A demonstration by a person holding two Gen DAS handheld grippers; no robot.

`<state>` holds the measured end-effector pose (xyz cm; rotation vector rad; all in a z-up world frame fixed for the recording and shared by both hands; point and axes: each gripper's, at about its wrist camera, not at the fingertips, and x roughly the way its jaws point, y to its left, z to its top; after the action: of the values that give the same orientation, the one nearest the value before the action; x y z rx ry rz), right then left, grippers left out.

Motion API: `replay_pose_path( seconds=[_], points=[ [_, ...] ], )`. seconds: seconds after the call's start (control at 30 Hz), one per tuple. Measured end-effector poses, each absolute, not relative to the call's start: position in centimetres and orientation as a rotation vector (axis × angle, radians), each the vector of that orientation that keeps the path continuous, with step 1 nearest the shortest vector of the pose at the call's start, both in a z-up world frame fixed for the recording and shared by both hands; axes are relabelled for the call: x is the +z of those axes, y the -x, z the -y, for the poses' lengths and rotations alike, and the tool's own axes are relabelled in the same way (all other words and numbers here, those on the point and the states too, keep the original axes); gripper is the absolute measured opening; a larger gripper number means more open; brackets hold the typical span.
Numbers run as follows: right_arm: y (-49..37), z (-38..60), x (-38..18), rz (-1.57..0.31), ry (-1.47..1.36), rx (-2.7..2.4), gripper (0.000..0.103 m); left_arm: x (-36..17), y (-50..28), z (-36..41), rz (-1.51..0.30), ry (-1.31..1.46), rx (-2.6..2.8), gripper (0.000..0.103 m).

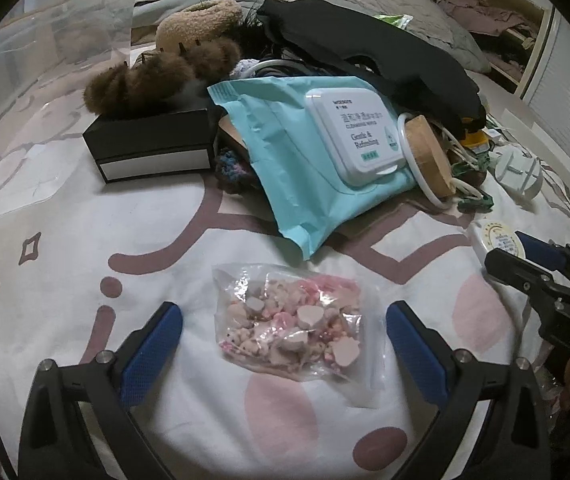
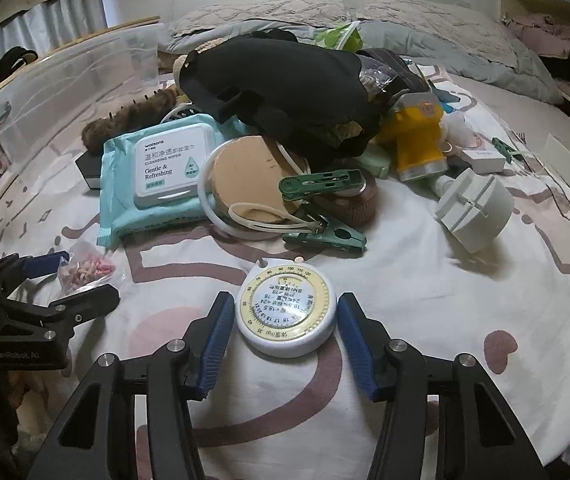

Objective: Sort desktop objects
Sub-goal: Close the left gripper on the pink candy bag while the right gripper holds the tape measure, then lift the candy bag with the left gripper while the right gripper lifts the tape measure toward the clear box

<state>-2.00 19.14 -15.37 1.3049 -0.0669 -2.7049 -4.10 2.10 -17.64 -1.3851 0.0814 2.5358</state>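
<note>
Sorting has barely begun: most things lie heaped on the bed point(image 2: 425, 288), far from both grippers. The right gripper point(image 2: 285, 328) straddles the round tape measure point(image 2: 287, 312), pads not yet touching. The left gripper point(image 1: 285, 332) gapes around the bead bag point(image 1: 291, 326).

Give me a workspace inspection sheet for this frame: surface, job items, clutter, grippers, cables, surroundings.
Surface: patterned bed sheet, pink and brown shapes.
Job's things: round BMI tape measure between the right gripper pads, small gaps either side; clear bag of pink beads between the wide-open left gripper pads.
Clutter: wipes pack, black fabric, green clips, yellow device, white cylinder, black box, furry claw clip.
Cables: white cord loops in the pile.
Surroundings: pillows, clear bin.
</note>
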Motion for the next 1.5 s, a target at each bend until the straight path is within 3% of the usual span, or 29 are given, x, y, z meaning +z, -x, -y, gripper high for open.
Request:
replay_pose_path(
  seconds=[0.13, 0.47, 0.73, 1.13, 1.5],
  points=[
    [2.1, -19.3, -15.4, 0.082, -1.313, -2.698, 0.054, -17.2, 4.0, -2.5, -0.116, 1.39, 2.519, 0.086],
    [2.0, -20.3, -16.7, 0.146, -1.284, -2.662, 0.054, -16.6, 3.9, -2.4, -0.1, 1.423, 2.475, 0.073],
    [2.1, -19.9, -16.5, 0.122, -1.3, -2.671, 0.054, -16.6, 3.7, -2.4, -0.086, 1.407, 2.492, 0.055],
    [2.2, -19.9, -15.9, 0.113, -1.32, -2.679, 0.053, -16.2, 3.6, -2.4, -0.061, 1.388, 2.517, 0.043],
    [2.0, -20.3, -14.7, 0.123, -1.247, -2.72, 0.053, -14.7, 3.3, -2.2, -0.005, 1.305, 2.562, 0.043]
  ],
)
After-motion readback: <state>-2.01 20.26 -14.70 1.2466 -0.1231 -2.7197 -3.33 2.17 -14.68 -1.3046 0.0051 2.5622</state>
